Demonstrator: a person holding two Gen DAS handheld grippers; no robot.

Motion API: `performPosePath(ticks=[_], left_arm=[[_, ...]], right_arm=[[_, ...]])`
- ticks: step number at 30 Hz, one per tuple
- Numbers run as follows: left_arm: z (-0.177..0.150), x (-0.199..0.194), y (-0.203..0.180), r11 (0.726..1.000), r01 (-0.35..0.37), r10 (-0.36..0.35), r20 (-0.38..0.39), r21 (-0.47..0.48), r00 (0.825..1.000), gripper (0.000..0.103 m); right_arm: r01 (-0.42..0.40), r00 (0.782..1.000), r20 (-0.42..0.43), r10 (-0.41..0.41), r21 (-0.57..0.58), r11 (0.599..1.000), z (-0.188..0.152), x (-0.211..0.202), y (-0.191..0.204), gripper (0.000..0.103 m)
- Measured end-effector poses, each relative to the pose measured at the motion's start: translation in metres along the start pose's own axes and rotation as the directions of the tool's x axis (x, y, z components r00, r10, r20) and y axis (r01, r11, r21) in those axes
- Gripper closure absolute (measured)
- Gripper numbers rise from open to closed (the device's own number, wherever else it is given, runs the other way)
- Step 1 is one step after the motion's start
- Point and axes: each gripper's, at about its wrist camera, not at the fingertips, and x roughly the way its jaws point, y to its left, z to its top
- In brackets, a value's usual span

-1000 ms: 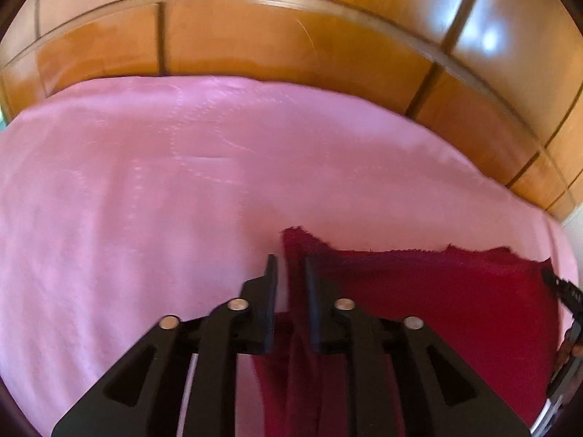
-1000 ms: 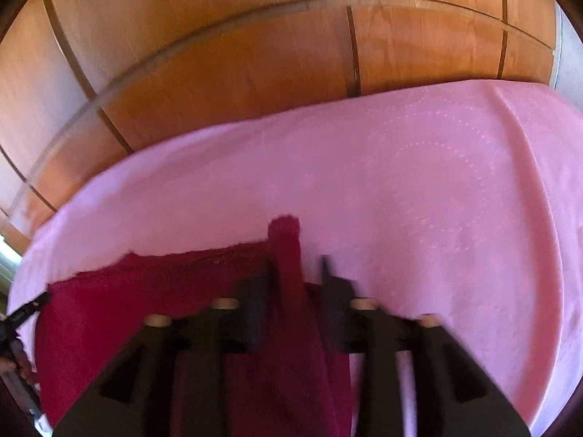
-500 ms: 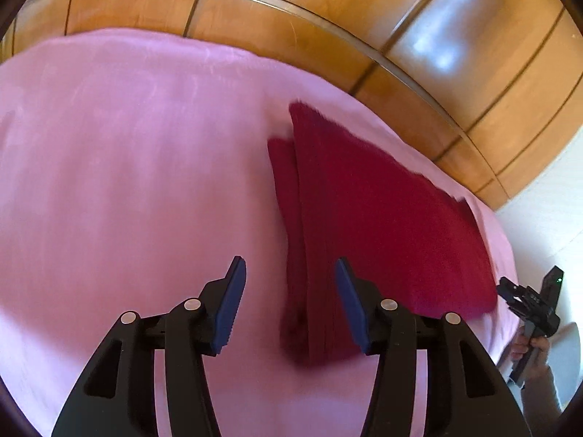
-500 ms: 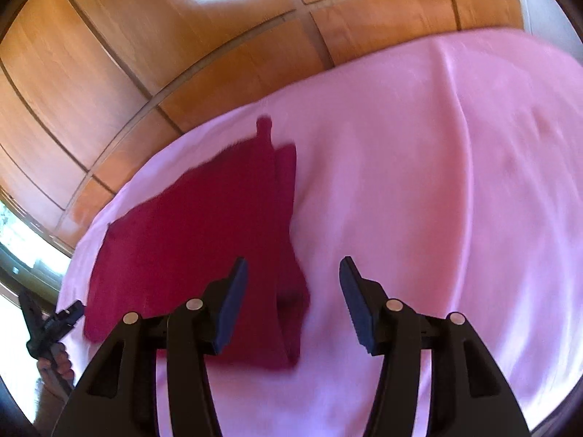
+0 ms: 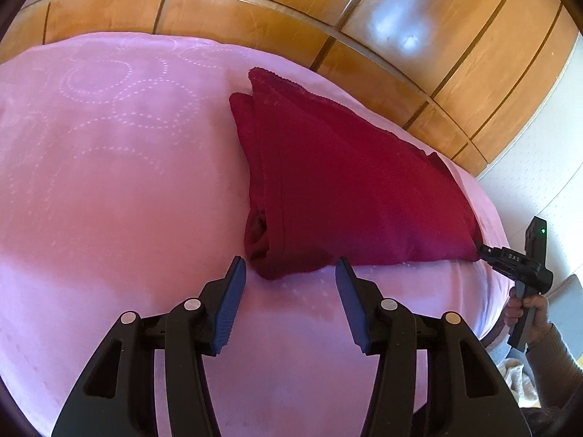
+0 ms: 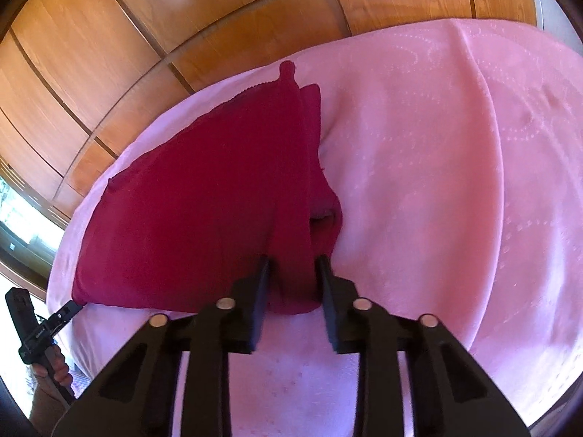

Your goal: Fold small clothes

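Gripping the near corners for another fold

The red garment point(image 5: 346, 189) lies folded on the pink bed point(image 5: 109, 182); right hand-held gripper point(image 6: 293, 278) has just closed onto its near corner, left hand-held gripper point(image 5: 289, 284) stands apart, unclamped, needing to close next.

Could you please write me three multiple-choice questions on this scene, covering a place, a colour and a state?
1. Where does the folded garment lie?
A. on a wooden floor
B. on the pink bedspread
C. in a basket

2. What colour is the garment?
A. dark red
B. blue
C. white

3. How is the left gripper?
A. shut on the garment
B. shut, empty
C. open, gripping nothing

Answers: 1 B, pink fabric surrounds it on every side; 2 A, it is deep red in both views; 3 C, its jaws, just opened, stand wide apart and press on nothing.
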Motion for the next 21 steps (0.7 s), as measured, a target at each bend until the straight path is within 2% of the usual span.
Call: performPosePath(ticks=[2,3,5,6,9,13,17,21], left_arm=[[0.005,0.006,-0.001,1.000,0.023,-0.023,0.005,-0.001,1.000,0.054],[0.008,0.009,-0.002,0.999,0.034,-0.034,-0.005,0.008,0.999,0.067],[0.011,0.010,-0.004,0.999,0.036,-0.036,-0.013,0.030,0.999,0.085],[0.012,0.007,-0.005,0.998,0.034,-0.033,-0.010,0.043,0.999,0.090],[0.010,-0.003,-0.006,0.997,0.028,-0.027,-0.011,0.077,1.000,0.094],[0.001,-0.021,-0.007,0.994,0.058,-0.056,-0.028,0.097,0.998,0.094],[-0.019,-0.038,-0.005,0.995,0.062,-0.058,-0.050,0.076,0.997,0.094],[-0.038,-0.049,-0.012,0.996,0.033,-0.028,-0.068,0.079,0.997,0.093]], right_arm=[[0.006,1.000,0.003,-0.006,0.001,1.000,0.003,0.000,0.001,0.090],[0.008,1.000,0.006,-0.008,-0.003,1.000,0.003,-0.002,0.001,0.092],[0.018,1.000,0.020,-0.018,-0.019,1.000,0.006,-0.007,0.005,0.093],[0.019,0.999,0.032,-0.018,-0.029,0.999,0.007,-0.013,0.007,0.094],[0.008,0.998,0.056,-0.005,-0.056,0.998,0.010,-0.029,0.012,0.095],[-0.027,0.998,0.055,0.031,-0.061,0.998,0.003,-0.048,0.012,0.095],[-0.044,0.999,-0.025,0.042,-0.070,0.997,-0.026,-0.054,0.004,0.095],[-0.041,0.994,-0.106,0.035,-0.055,0.998,-0.057,-0.050,-0.007,0.096]])
